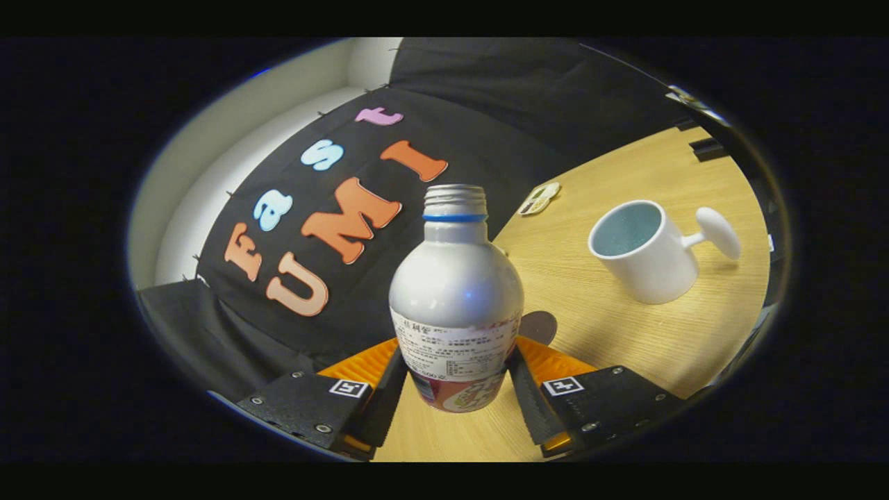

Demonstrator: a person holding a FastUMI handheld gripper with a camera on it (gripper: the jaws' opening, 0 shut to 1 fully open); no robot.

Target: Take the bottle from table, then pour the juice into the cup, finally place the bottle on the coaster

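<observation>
At the bottom of the frame we see our gripper (455, 399): two black fingers (385, 403) with ribbed inner pads, each on a flat black plate fixed with small silver screws. Each plate carries a square black-and-white marker near its inner corner. Behind the fingers, orange ribbed parts fan out on both sides.

Dim, warm light; glare on bottle (455, 278) shoulder (edges bend strongly).
</observation>
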